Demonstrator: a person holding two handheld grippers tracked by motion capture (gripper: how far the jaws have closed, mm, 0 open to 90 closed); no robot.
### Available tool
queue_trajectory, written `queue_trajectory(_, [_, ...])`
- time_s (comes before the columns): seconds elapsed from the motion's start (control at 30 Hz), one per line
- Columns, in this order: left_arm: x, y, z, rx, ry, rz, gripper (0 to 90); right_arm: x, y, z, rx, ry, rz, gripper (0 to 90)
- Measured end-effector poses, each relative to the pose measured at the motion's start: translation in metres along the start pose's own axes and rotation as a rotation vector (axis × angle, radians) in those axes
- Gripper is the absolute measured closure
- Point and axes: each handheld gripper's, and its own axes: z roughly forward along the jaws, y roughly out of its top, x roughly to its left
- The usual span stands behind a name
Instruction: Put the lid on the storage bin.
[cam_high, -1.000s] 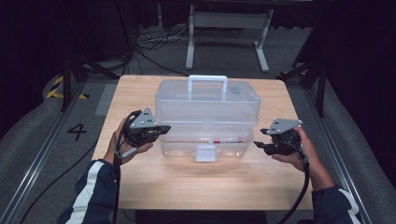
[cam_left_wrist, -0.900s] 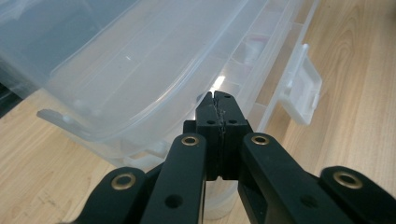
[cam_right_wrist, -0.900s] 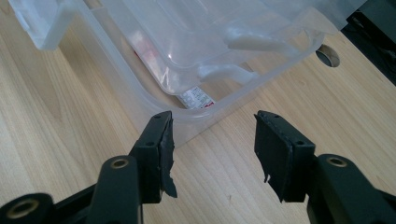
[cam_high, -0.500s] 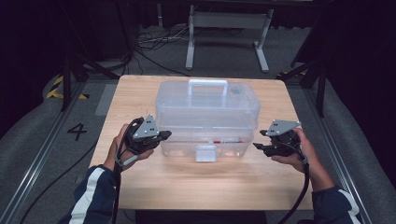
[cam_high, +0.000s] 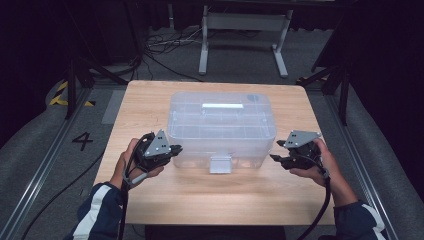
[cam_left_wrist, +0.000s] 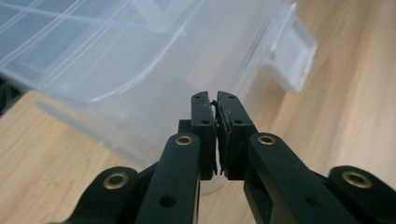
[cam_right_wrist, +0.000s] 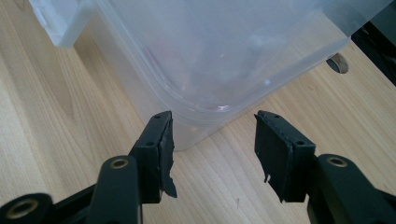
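The left gripper (cam_high: 172, 150) is nearly closed on nothing, at the box's (cam_high: 222, 125) eight o'clock corner. The right gripper (cam_high: 274, 157), half open and empty, sits at four o'clock. The box rests mid-table (cam_high: 200, 200), latch (cam_high: 220, 164) toward the person. A one-sided push could skew it.

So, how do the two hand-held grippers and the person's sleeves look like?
Each hand-held gripper, left and right, is black, with a grey three-cornered plate on top and a black cable trailing from it. The jaws are black bars with brass-coloured rivets and worn dark pads. The left sleeve is dark blue with a white stripe; the right sleeve looks similar.
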Motion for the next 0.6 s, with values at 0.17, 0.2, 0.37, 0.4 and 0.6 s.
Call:
queue_trajectory(0.17, [-0.004,-0.003,-0.007,0.019,0.039,0.043,82.5,0.002,-0.002,-0.002,0.002,-0.031,-0.016,48.1])
queue_trajectory(0.2, [-0.004,-0.006,-0.009,0.017,0.042,0.043,82.1,0.003,-0.002,-0.002,0.003,-0.038,-0.017,47.9])
queue_trajectory(0.37, [-0.003,-0.016,-0.012,0.029,0.046,0.029,76.9,0.004,-0.007,-0.002,0.024,-0.047,-0.028,46.4])
queue_trajectory(0.4, [-0.003,-0.019,-0.012,0.036,0.046,0.027,76.9,0.004,-0.007,-0.002,0.024,-0.047,-0.028,46.4])
queue_trajectory(0.6, [-0.001,-0.034,-0.014,0.062,0.069,0.001,63.0,0.005,-0.013,-0.005,0.040,-0.045,-0.039,44.6])
